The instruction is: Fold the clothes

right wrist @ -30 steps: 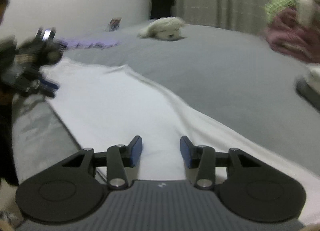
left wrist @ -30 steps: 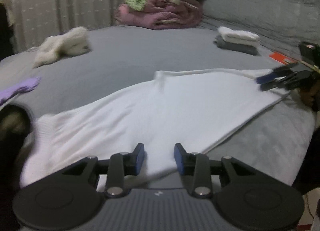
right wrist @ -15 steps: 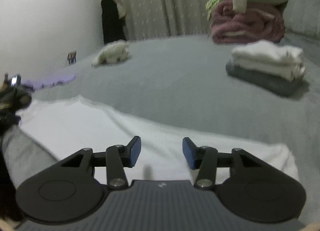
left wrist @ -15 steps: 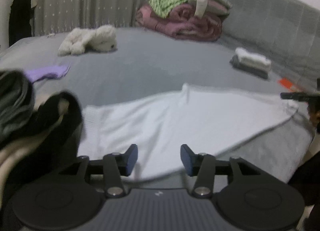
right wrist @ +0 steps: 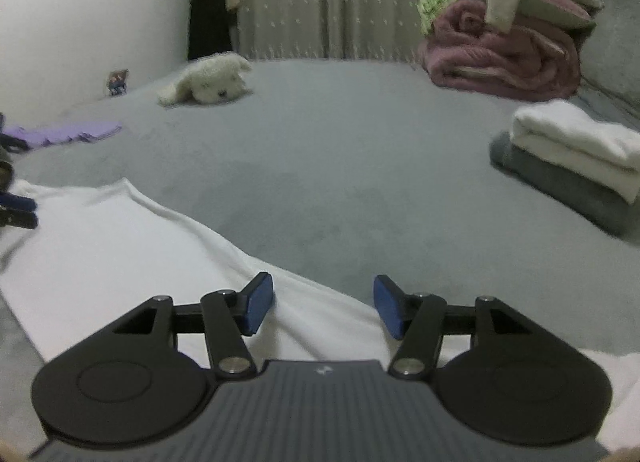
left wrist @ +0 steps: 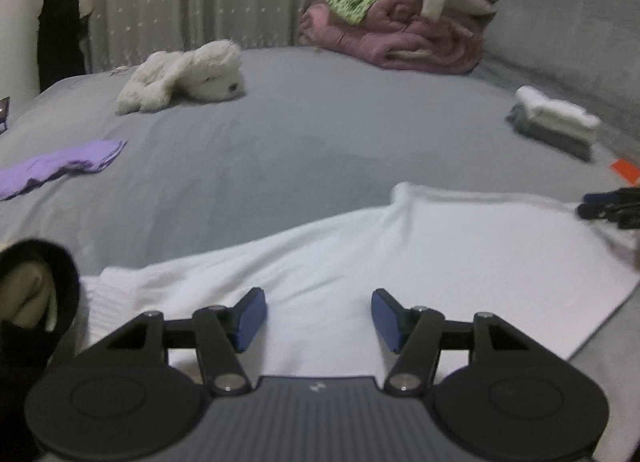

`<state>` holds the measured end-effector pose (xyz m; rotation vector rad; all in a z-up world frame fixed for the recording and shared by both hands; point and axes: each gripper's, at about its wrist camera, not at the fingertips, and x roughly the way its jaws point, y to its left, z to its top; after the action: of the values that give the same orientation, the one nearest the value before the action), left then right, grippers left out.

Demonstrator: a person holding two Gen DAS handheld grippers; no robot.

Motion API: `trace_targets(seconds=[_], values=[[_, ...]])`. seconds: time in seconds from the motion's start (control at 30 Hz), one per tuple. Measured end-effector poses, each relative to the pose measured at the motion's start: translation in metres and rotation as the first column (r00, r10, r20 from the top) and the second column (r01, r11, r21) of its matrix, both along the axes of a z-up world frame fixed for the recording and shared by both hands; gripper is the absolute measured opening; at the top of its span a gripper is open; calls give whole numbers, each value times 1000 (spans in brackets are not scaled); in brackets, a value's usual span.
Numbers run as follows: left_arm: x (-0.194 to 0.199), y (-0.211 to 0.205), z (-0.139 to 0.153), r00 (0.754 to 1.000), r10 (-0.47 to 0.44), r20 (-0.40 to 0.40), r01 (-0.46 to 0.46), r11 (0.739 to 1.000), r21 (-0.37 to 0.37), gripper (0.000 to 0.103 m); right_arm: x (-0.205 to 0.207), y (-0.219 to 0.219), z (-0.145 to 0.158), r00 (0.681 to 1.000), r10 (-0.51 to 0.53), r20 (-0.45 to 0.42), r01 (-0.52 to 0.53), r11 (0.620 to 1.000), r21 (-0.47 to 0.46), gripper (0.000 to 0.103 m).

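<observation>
The white garment (left wrist: 400, 262) lies spread flat along the near edge of the grey bed (left wrist: 300, 150), in a long band with one ribbed end bunched at my left and a small raised corner on its far edge. I judge it soft, light and limp: it will drape and slide on the bedcover, so a pinch at a hem or corner should carry it better than a grab mid-panel. Whether it is already folded lengthwise I cannot tell. My left gripper (left wrist: 318, 316) hovers over the near side with its fingers apart and holding nothing; my right gripper (right wrist: 323, 308) sits over the far edge of the cloth, fingers likewise apart and empty. Further out lie a folded white-and-grey stack (right wrist: 572, 158), a purple cloth (left wrist: 60, 168), a plush toy (left wrist: 184, 76) and a heap of bedding (left wrist: 400, 18).
</observation>
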<state>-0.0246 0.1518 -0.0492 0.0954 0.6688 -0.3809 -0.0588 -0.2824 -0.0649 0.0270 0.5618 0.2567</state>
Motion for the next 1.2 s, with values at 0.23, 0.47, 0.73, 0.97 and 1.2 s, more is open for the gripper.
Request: trace_targets(seconds=[0.23,0.47,0.73,0.97,1.2], values=[[-17,39,-4,1000,30,11,-29,998,-49,61,5,-31,-9,997,-61,-44,63,997,40,67],[-23,56,4,997,81,-7,-82,995,-51,61,-5,-62,-5,986,-156,-54,159,985,73,67],[-12,32,18,993,115,-2,-115,992,-57,68,-11,-49,5,990,-138,-39,140,988,62,67],[-1,-6,17,998,64,7,-64,998,-19,70,-21,-51,-1,996,-59,-61,61,998,24,67],[7,-28,11,995,100,-14,-99,993,70,70,-44,-96,4,985,-166,-47,167,985,33,67]])
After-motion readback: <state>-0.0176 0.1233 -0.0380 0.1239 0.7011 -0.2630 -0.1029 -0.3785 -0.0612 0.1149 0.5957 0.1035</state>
